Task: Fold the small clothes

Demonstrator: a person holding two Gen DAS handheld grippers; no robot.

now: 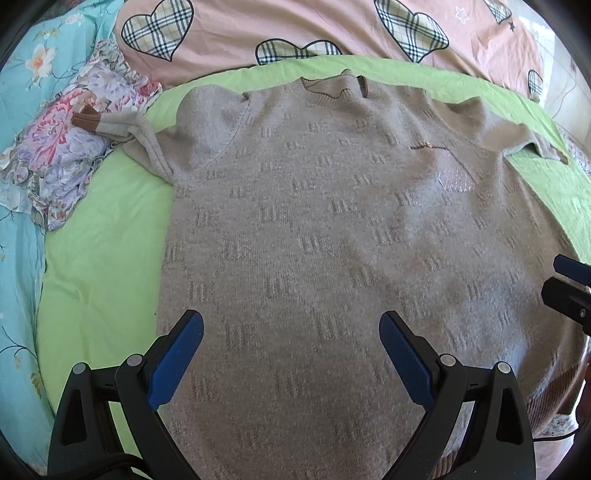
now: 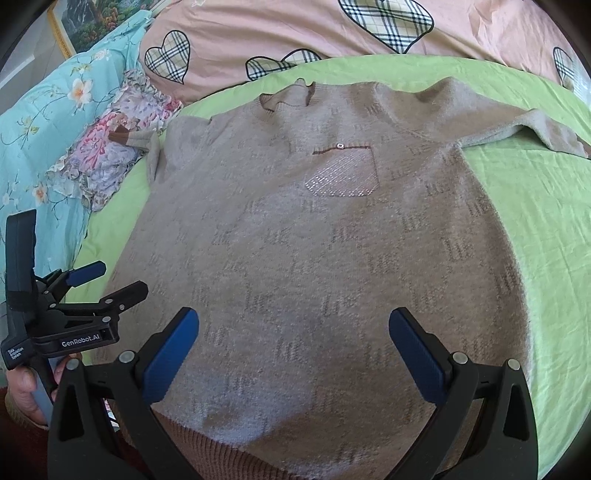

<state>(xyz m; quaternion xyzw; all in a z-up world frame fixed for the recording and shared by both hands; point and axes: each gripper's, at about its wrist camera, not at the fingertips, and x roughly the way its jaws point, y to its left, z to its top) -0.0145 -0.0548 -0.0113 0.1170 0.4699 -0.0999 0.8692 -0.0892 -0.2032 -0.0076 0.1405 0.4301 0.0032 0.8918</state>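
A beige knit sweater (image 1: 314,229) (image 2: 314,258) lies flat, front up, on a green sheet (image 1: 99,236) (image 2: 546,229), collar at the far side. Its chest pocket (image 2: 341,173) has a small button. One sleeve (image 1: 118,129) runs left with a brown cuff; the other sleeve (image 2: 524,129) stretches right. My left gripper (image 1: 291,325) hovers open over the lower body of the sweater, nothing between its blue pads. My right gripper (image 2: 293,323) stands open over the hem area. The left gripper (image 2: 107,280) also shows in the right wrist view, at the sweater's left edge.
A pink quilt with plaid hearts (image 1: 332,29) (image 2: 295,33) lies beyond the collar. A floral cloth (image 1: 70,147) (image 2: 107,155) sits at the left on a turquoise flowered cover (image 1: 22,229) (image 2: 44,122). A hand (image 2: 26,395) holds the left gripper's handle.
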